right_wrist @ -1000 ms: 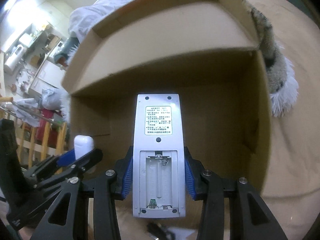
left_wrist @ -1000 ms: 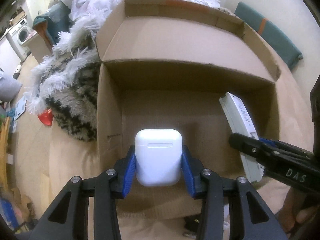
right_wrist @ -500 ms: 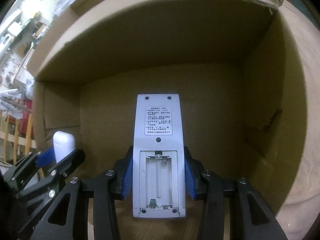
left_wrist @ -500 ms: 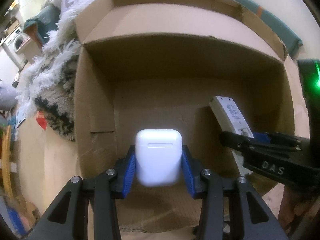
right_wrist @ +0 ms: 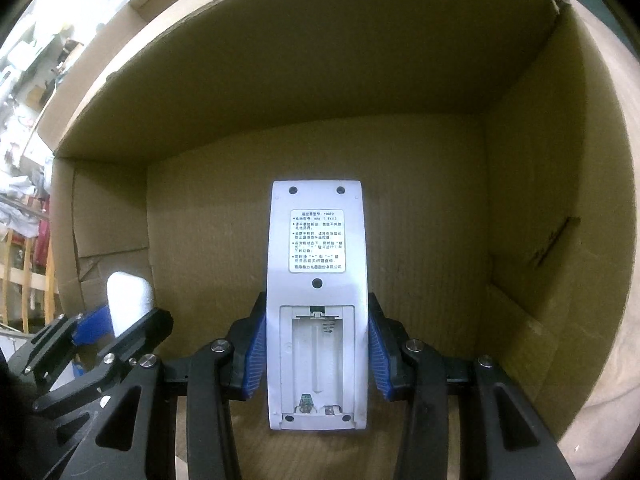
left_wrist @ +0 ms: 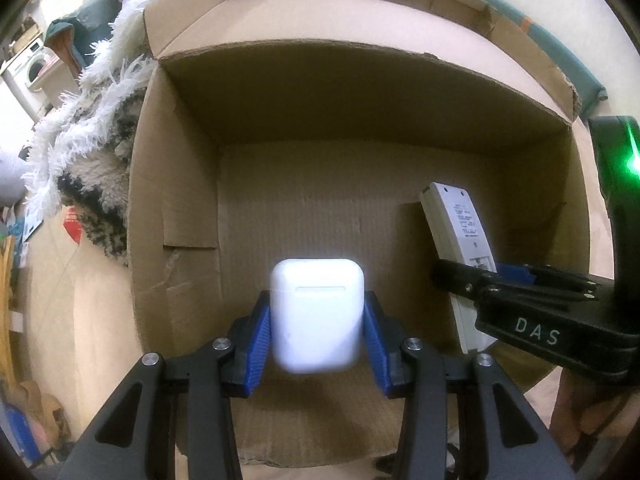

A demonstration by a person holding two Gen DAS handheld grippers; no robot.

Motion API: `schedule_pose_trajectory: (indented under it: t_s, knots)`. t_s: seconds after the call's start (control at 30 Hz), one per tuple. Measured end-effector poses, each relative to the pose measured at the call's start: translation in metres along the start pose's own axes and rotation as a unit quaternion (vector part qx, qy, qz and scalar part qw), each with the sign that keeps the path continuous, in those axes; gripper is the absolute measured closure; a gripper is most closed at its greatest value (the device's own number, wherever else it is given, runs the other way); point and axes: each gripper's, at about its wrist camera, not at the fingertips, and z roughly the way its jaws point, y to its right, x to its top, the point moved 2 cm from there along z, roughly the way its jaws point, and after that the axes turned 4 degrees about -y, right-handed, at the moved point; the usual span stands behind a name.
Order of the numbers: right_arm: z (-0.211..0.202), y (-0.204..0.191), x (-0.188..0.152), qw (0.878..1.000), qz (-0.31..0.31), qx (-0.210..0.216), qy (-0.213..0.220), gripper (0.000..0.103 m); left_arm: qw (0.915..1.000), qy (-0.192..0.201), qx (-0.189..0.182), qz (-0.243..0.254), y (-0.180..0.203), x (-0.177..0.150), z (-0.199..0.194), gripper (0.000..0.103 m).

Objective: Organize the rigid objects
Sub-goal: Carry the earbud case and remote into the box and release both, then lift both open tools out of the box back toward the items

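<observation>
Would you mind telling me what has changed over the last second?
Both tools have come down into the cardboard box, whose walls now fill the views. Unchanged: the left tool still grips the white earbud case, and the right tool still grips the remote, battery bay uncovered.

Both grippers sit lower than a second ago and now reach inside the open brown cardboard box (left_wrist: 176, 216). In the left wrist view the box walls fill most of the frame, and the fluffy white and black rug (left_wrist: 92, 152) is pushed to the left edge. The white rounded earbud case (left_wrist: 317, 314) now hangs over the box floor. In the right wrist view the room beyond the rim has shrunk to a strip at the left. The white rectangular remote control (right_wrist: 317, 300), with its open battery bay, stands deeper in the box. The right gripper (left_wrist: 476, 276) appears larger and nearer in the left wrist view.
</observation>
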Motion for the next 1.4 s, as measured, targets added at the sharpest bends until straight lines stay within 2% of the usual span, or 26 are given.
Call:
schedule_pose_trajectory:
  t_s: [0.2,0.37,0.4,0.5,0.57,0.63,0.77,0.83,1.07,1.4]
  knots:
    - [-0.001,0.005,0.002,1.000,-0.001,0.004,-0.001,0.056,1.0000,-0.003,-0.001,-0.001,0.000,0.000,0.004,0.064]
    - [-0.013,0.003,0.005,1.000,-0.003,0.020,0.016,0.054,0.9999,-0.011,-0.004,-0.002,0.002,-0.002,0.008,0.063]
    - [-0.016,0.002,0.006,0.999,-0.007,0.022,0.023,0.052,0.9999,-0.012,-0.003,-0.002,0.002,-0.002,0.009,0.063]
    - [-0.023,0.000,0.008,0.999,-0.013,0.031,0.038,0.036,0.9999,-0.014,-0.003,-0.004,-0.001,-0.002,0.013,0.063]
    - [-0.027,0.000,0.010,0.998,-0.013,0.035,0.044,0.033,0.9999,-0.015,-0.006,-0.006,-0.001,-0.002,0.013,0.063]
    - [-0.030,0.001,0.011,0.998,-0.014,0.035,0.049,0.024,0.9999,-0.013,-0.002,-0.006,0.000,-0.002,0.013,0.060]
    - [-0.039,-0.002,0.010,0.997,-0.013,0.042,0.063,0.010,1.0000,0.003,0.003,-0.007,0.001,-0.001,0.006,0.036]
    - [-0.045,-0.002,0.011,0.996,-0.011,0.045,0.076,0.005,0.9999,0.006,0.013,0.001,0.005,-0.001,0.005,0.035]
    - [-0.051,-0.001,0.011,0.995,-0.005,0.052,0.081,0.005,0.9999,0.003,0.010,0.006,0.004,-0.002,0.004,0.035]
    - [-0.061,-0.011,0.003,0.993,-0.015,0.045,0.104,0.005,0.9990,0.038,0.024,-0.003,0.005,-0.016,-0.032,0.035]
